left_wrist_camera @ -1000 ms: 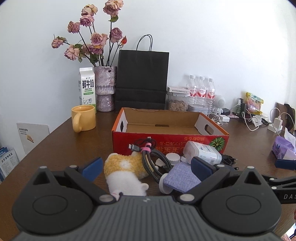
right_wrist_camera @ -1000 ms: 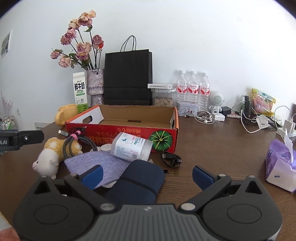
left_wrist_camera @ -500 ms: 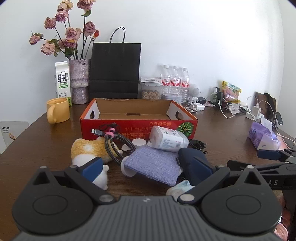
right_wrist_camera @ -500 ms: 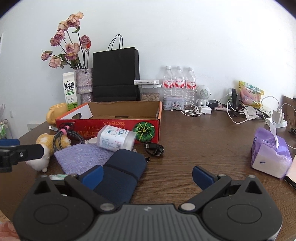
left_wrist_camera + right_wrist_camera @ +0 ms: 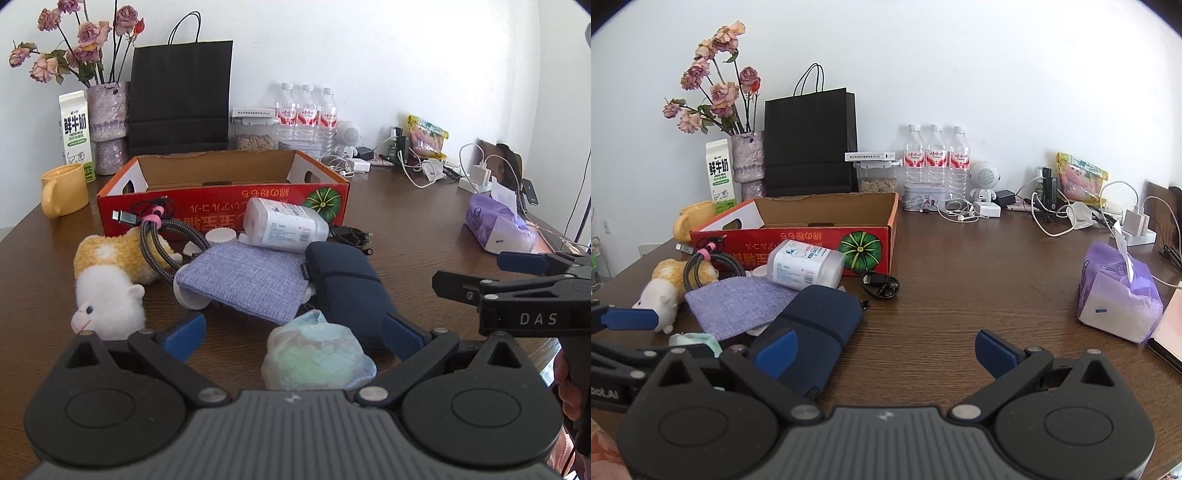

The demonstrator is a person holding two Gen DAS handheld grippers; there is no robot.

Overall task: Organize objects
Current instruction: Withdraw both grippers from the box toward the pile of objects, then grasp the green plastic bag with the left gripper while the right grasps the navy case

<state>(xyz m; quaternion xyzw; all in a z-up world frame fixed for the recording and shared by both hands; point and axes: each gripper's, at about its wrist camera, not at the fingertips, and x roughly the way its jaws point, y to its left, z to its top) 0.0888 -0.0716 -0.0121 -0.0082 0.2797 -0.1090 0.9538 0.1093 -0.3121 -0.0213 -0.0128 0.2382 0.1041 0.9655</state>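
While both tools hang low over the brown table (image 5: 945,295), each has its jaws spread wide with nothing gripped. Between the blue pads of the left gripper (image 5: 293,330) sits a pale plastic-wrapped bundle (image 5: 317,356), its lower part cut off by the tool's body; whether either pad touches it cannot be told. At about 1 o'clock from that bundle lies a navy pouch (image 5: 347,284), its near end hidden behind the right pad. At 11 o'clock a lilac fabric pouch (image 5: 247,280) rests partly on a white round thing, mostly covered. Further toward 10 o'clock a plush lamb (image 5: 110,280) lies on its side, with a braided cable coil (image 5: 162,236) draped over its back.

Seen from the right gripper (image 5: 884,349), the wood straight ahead at 12 o'clock is bare and open, as far as the tissue pack (image 5: 1115,295) at 2 o'clock; the navy pouch lies behind its left pad.

Beyond the pouches a white bottle (image 5: 284,225) lies on its side, close against the front wall of the red cardboard box (image 5: 221,206). A small black cable (image 5: 881,286) sits just right of it. As far as its floor shows, the box holds nothing, though the front wall hides the nearer part.

Along the wall stand a yellow mug (image 5: 62,190), a milk carton (image 5: 75,136), a vase of dried roses (image 5: 107,118), a black paper bag (image 5: 181,96) and three water bottles (image 5: 306,114). Chargers and cords at 1 o'clock are too tangled to make out.
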